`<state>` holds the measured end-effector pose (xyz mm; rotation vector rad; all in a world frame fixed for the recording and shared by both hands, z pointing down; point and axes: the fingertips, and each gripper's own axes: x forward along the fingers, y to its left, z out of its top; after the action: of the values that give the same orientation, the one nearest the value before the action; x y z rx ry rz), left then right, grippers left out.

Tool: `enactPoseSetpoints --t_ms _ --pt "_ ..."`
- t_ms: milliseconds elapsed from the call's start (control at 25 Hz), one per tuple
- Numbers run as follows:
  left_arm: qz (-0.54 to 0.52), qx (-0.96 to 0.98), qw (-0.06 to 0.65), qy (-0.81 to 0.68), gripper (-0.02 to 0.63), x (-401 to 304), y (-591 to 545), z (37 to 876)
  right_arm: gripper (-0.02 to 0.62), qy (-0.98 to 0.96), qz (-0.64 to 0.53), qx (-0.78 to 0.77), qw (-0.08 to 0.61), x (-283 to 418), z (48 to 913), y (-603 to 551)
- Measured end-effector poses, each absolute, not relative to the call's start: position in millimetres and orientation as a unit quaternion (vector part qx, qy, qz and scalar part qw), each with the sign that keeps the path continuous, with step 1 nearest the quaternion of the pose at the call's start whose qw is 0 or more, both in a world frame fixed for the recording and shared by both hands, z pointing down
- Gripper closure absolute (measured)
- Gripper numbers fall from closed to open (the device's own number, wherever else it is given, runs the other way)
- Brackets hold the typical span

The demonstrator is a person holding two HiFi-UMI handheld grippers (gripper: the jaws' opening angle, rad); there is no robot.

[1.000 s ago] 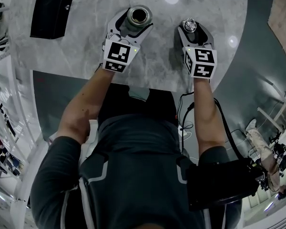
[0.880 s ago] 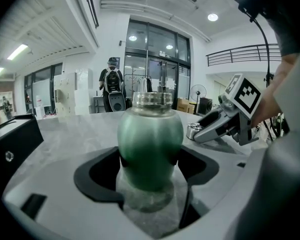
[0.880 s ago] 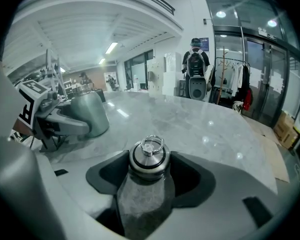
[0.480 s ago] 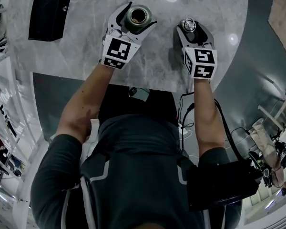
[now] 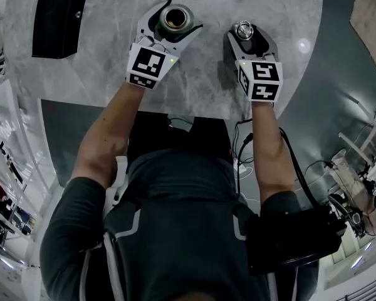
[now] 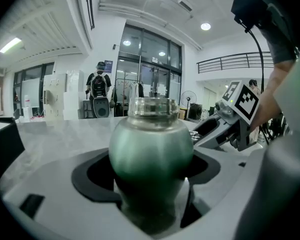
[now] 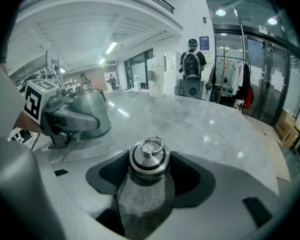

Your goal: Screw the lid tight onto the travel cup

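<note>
- Left gripper (image 5: 175, 15): jaws have just opened to full width. The cup (image 6: 151, 149) stands between them with a gap on each side, so it isn't gripped.
- Right gripper (image 5: 244, 31): jaws are narrower and look closed on the lid (image 7: 148, 159), which sits between the tips. Can't tell if it's off the table (image 5: 200, 74).
- Cup is upright, long axis vertical, open mouth up. Lid is upright too, ring on top.
- My call: clamp the cup first so it can't spin. Bring the lid over the mouth with axes in line, seat it flat, then turn. Any tilt risks cross-threading.
</note>
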<state>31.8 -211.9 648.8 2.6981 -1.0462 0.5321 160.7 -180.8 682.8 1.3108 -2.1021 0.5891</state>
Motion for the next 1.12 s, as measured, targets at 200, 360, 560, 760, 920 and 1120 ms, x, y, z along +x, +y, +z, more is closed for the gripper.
enactPoseSetpoints --t_ms 200,360,560,760,920,1120 --pt "0.180 0.912 0.100 -0.354 0.213 33 -211 649 0.321 -0.789 0.220 0.492 0.294 161 682 -182" --pt "0.179 0.913 0.098 -0.353 0.215 30 -212 651 0.321 -0.790 0.219 0.494 0.292 160 685 -182" --pt "0.182 0.911 0.095 -0.357 0.215 26 -212 641 0.324 -0.800 0.226 0.480 0.279 156 677 -182" --pt "0.187 0.924 0.088 -0.321 0.215 20 -188 586 0.324 -0.820 0.221 0.464 0.254 145 615 -172" --pt "0.185 0.933 0.073 -0.300 0.215 11 -181 533 0.324 -0.847 0.190 0.441 0.228 127 545 -176" --pt "0.187 0.943 0.068 -0.268 0.215 6 -162 474 0.324 -0.875 0.154 0.412 0.202 108 457 -168"
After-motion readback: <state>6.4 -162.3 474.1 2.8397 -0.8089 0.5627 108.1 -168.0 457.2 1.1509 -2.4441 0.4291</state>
